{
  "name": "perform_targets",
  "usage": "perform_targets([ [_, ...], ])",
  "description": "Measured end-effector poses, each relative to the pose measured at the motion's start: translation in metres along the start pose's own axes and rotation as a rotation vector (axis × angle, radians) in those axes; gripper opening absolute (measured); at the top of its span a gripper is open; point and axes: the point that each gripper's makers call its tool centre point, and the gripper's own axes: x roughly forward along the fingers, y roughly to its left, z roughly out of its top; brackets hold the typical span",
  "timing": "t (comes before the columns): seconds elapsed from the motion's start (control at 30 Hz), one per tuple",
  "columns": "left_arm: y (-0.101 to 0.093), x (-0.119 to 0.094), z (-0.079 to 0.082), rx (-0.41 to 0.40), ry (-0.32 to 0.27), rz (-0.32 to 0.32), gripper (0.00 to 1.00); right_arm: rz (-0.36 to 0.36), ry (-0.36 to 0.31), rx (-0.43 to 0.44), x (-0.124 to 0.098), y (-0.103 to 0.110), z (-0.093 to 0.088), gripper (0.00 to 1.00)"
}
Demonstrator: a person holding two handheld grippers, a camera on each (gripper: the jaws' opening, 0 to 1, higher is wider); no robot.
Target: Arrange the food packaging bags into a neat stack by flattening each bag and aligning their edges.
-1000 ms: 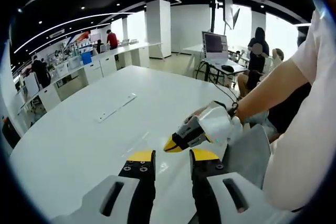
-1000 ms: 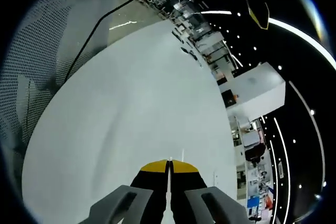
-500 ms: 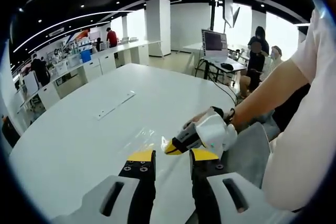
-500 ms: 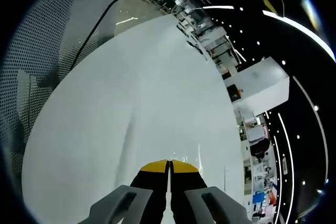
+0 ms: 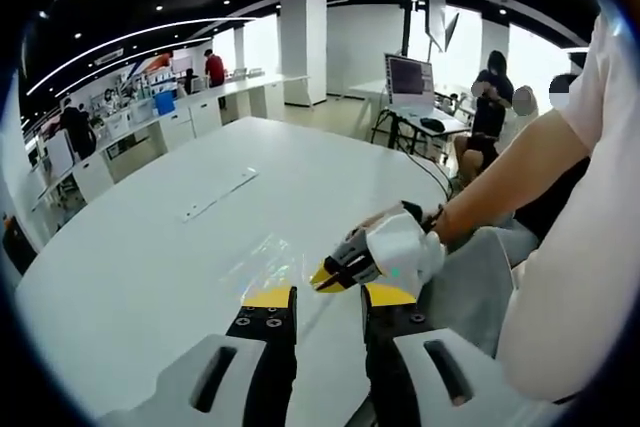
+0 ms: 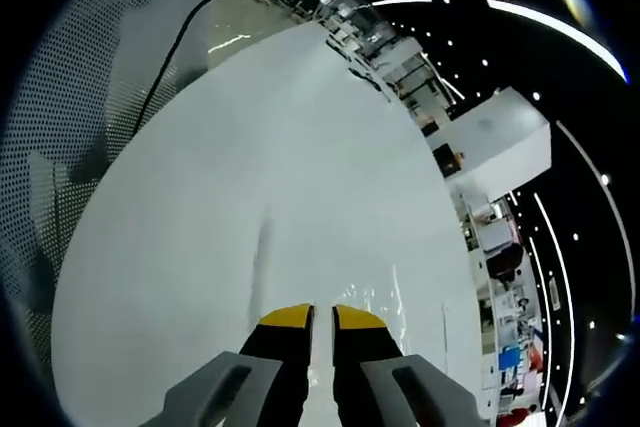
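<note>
Bags of clear film lie flat on the white table, near the edge closest to me and just ahead of my left gripper; they are so transparent that I can only make them out by the glare, and I cannot tell how many there are or whether their edges line up. In the right gripper view the same sheen sits just past my right gripper, on the table close to that near edge.

My left jaws stand moderately apart with nothing between them, hovering above the table. My right gripper reaches in from the right of the left gripper view, its yellow tips low at the film's near side; in its own view the jaws show a narrow gap and I see nothing pinched there, though film this thin could hide in it.

I judge this to be the flattening and squaring step, with the right tips at the stack's edge. The next move calls for a light press or a gentle nudge along that edge, while the left gripper steadies the far side so the slippery film does not skate across the table
</note>
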Motion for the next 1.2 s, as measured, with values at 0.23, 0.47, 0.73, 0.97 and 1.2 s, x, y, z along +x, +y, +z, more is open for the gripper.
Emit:
perform_targets([
  [0.23,-0.002,-0.001,-0.008,-0.011,0.004,-0.002,0.23,0.028,-0.001,0.037,-0.001,0.008,0.002,0.1],
  [0.47,-0.003,-0.004,-0.015,-0.022,0.002,0.004,0.22,0.043,0.006,0.08,-0.005,0.012,0.0,0.19],
  [0.73,-0.007,-0.004,-0.025,-0.032,-0.004,0.003,0.22,0.006,-0.029,0.212,-0.03,0.007,0.005,0.28],
  [0.97,-0.009,-0.001,-0.04,-0.054,-0.013,0.005,0.23,-0.009,-0.034,0.354,-0.052,0.012,0.004,0.31],
  [1.2,-0.011,0.001,-0.064,-0.09,-0.028,0.025,0.24,-0.048,-0.081,0.519,-0.077,0.007,0.013,0.38],
])
